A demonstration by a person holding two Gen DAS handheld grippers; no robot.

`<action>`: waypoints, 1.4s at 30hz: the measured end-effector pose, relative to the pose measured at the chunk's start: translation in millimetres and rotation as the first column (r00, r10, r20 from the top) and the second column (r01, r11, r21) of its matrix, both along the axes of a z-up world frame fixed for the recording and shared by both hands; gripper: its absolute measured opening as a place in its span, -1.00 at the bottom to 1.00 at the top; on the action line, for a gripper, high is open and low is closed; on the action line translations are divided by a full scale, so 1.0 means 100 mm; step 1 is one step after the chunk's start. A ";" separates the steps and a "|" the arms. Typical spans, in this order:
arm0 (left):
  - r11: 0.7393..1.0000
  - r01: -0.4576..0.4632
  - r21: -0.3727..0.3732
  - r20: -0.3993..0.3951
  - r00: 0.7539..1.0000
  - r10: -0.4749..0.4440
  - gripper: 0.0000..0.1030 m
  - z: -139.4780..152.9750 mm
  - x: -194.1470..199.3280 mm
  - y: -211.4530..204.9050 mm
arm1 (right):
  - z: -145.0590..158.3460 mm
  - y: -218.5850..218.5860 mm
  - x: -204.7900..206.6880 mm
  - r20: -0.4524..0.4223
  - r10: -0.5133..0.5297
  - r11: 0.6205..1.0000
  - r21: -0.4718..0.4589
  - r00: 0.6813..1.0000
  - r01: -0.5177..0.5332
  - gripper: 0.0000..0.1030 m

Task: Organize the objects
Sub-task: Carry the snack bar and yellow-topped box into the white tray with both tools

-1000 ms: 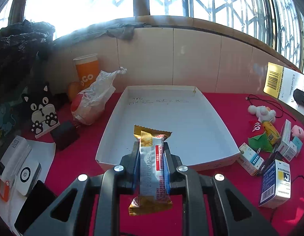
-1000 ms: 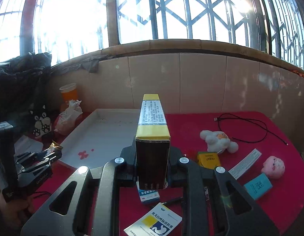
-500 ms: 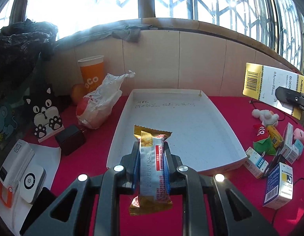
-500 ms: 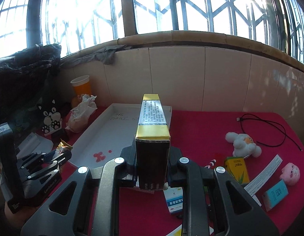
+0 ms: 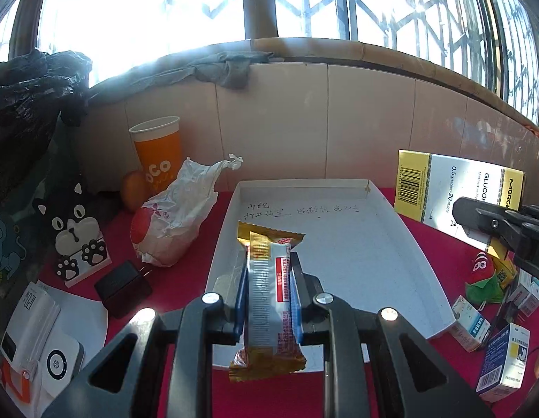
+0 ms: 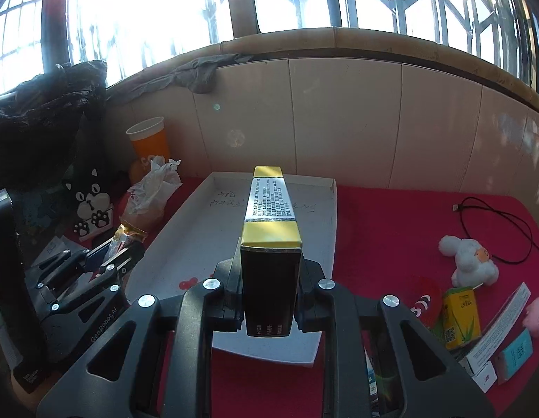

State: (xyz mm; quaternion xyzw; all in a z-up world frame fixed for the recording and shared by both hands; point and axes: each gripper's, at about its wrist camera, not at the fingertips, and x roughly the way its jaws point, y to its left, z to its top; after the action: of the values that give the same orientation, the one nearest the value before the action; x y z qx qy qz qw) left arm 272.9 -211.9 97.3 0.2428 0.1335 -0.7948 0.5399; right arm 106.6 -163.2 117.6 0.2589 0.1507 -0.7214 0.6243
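Your left gripper [image 5: 269, 278] is clamped on a snack bar [image 5: 267, 299] in a gold-and-silver wrapper, held lengthwise between the pads, its far end poking out over the near edge of the white tray [image 5: 423, 264]. Your right gripper [image 6: 269, 278] is squeezed tight on a yellow-and-white medicine box [image 6: 270, 244], long side pointing ahead, also above the tray's near end. From the left camera you can see that same box coming in at the right edge, in the air beside the tray.

Now the tray itself: apart from some handwriting near the back wall, nothing lies in it. So by my reckoning you're right at the start, first two items up and not yet put down.

And there's plenty left. To the right on the red cloth sit small boxes [image 5: 505, 360], a white plush toy [image 6: 470, 261], a pink pig toy [image 6: 537, 315], a yellow carton [image 6: 459, 311]. To the left, a crumpled bag [image 5: 175, 223], an orange cup [image 5: 158, 153], a black charger [image 5: 123, 284].
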 end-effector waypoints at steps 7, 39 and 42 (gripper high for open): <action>0.997 -0.037 0.064 -0.016 0.999 0.038 -0.62 -0.08 -0.08 -0.47 | -0.17 -0.39 -0.05 0.038 -0.029 0.998 0.060 0.999 0.027 -0.60; 0.987 -0.058 0.149 -0.051 0.996 0.067 -0.14 -0.39 -0.32 -1.13 | -0.60 -1.17 -0.19 -0.039 -0.164 0.978 0.121 0.986 0.167 0.55; 0.977 -0.167 0.132 -0.064 0.982 0.177 1.00 -0.34 -0.12 -1.12 | -0.56 -1.09 -0.30 0.007 -0.199 0.975 0.104 0.980 0.197 0.66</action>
State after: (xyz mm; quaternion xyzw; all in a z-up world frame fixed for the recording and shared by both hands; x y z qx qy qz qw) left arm 260.5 -323.7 63.3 0.2340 0.2243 -0.7436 0.5848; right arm 76.3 -272.4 62.1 0.3108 0.1558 -0.7691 0.5363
